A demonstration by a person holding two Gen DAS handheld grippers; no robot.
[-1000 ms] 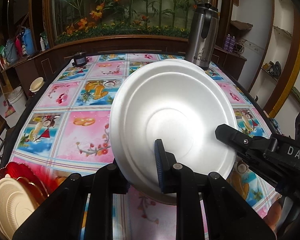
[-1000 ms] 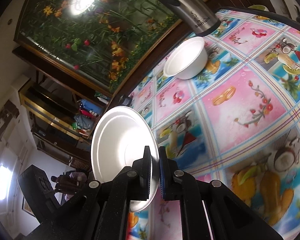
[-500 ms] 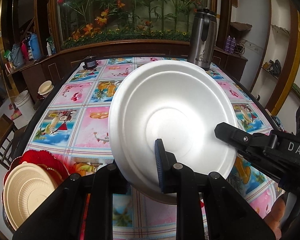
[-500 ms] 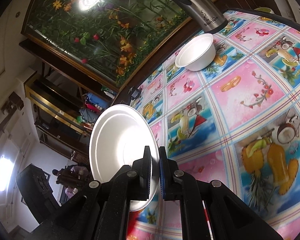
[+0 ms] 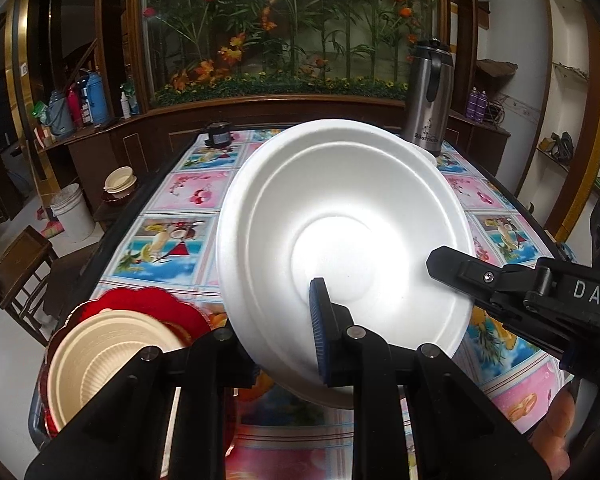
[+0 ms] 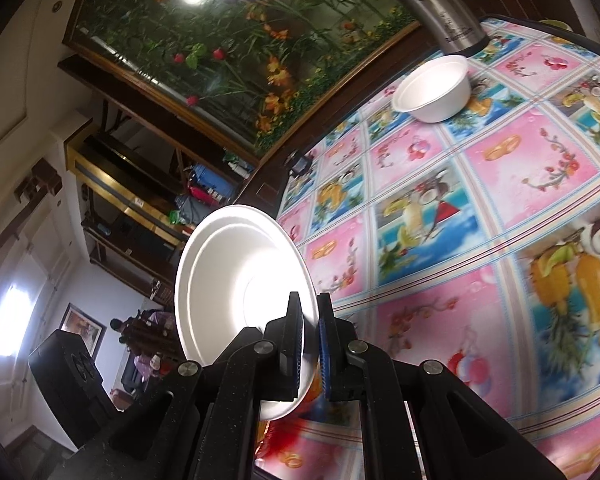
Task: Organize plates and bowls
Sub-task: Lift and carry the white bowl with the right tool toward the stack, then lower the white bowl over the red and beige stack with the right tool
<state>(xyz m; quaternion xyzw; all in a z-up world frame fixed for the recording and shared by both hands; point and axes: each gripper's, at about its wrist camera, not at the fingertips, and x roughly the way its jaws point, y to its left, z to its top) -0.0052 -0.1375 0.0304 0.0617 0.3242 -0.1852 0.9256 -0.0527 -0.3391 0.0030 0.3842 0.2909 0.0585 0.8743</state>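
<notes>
A white foam plate [image 5: 340, 240] is held tilted in the air above the table. My left gripper [image 5: 284, 340] is shut on its lower rim; one finger is hidden behind the plate. My right gripper [image 6: 310, 332] is shut on the same plate [image 6: 228, 280] at its edge and reaches in from the right in the left wrist view [image 5: 480, 280]. A cream plate [image 5: 100, 356] rests on a red plate [image 5: 148, 304] at the near left table corner. A white foam bowl [image 6: 434, 90] stands far off by the steel flask.
A steel flask [image 5: 428, 96] stands at the table's far right. A small dark jar [image 5: 219, 135] sits at the far edge. The table carries a bright fruit-pattern cloth [image 6: 480, 200]. A chair [image 5: 16, 264] and white bucket [image 5: 74, 212] stand to the left.
Both grippers have drawn back and to the left with the white plate. The cream and red plates have come further into the left wrist view.
</notes>
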